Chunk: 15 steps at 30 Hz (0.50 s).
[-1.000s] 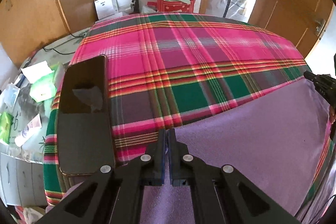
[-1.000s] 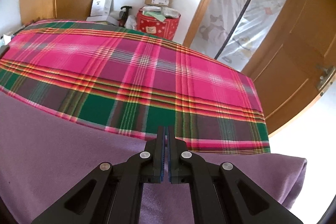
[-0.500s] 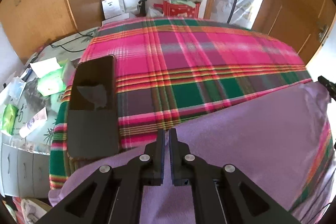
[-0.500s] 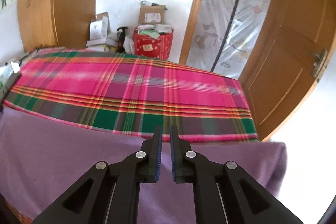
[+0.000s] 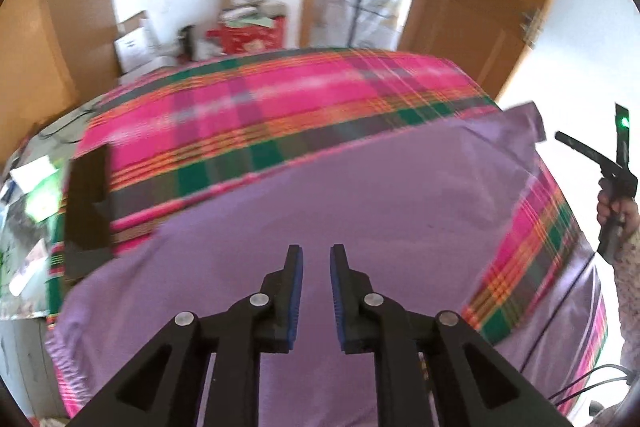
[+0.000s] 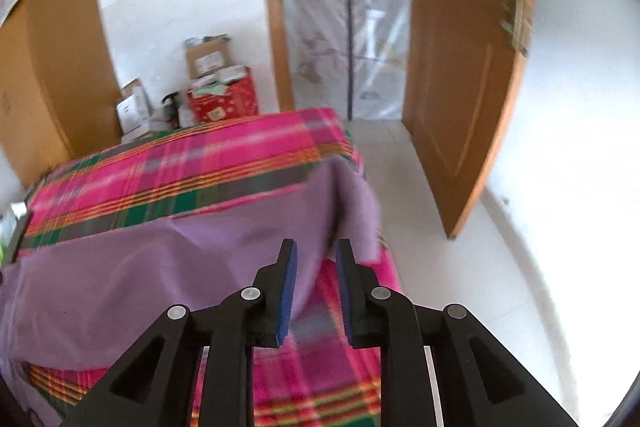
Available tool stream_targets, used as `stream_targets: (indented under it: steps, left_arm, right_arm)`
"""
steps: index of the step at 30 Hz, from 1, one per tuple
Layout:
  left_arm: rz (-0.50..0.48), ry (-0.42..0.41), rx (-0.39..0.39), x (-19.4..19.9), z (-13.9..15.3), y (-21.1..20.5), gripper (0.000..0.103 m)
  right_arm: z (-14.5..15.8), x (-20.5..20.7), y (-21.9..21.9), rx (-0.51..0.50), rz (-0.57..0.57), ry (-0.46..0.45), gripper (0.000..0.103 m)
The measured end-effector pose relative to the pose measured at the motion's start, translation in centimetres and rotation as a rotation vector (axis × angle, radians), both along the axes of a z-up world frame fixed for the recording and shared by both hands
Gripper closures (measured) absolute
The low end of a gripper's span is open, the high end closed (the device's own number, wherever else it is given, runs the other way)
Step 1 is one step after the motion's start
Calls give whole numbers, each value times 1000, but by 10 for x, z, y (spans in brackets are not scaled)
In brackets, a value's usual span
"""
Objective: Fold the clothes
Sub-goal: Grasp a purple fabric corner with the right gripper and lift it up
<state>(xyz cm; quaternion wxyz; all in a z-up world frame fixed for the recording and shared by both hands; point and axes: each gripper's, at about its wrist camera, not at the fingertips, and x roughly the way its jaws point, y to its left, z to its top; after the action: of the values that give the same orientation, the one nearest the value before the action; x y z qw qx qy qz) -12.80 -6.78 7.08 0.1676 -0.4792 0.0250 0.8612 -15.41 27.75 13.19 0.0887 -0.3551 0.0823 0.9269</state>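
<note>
the left gripper [image 5: 315, 255] hung over the purple cloth [image 5: 360, 211], its jaws opening with nothing between them. the right gripper [image 6: 316, 251] was opening too, empty, above the cloth's corner at the bed edge. the cloth lay spread on the plaid blanket [image 5: 280, 107]; a dark phone [image 5: 86, 203] sat just beside the cloth's left edge.

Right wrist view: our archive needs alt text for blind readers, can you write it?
The right gripper, jaws opening with nothing between them, hovers over a purple cloth on a pink-and-green plaid blanket. Beyond stand an open wooden door and stacked boxes.
</note>
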Motion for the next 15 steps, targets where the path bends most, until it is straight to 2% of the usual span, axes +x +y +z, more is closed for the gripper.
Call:
stream_targets:
  steps: [3,7,11,15]
  left_arm:
    - [-43,-35,18,2,-11,26,88]
    - [-102,-63,-2,5,-25,58,88]
    - [-155,-67,5,10,-31,83,88]
    - [-199,-65,18,16,-34,106,88]
  right_arm:
    - [-8,5,23,-82,-32,1,79]
    - [-22,6,46,-167,-48,-16,77]
    - [-34,1,47,-182,-18,-35,70]
    - [-40,0,36,-231,51,-36,69]
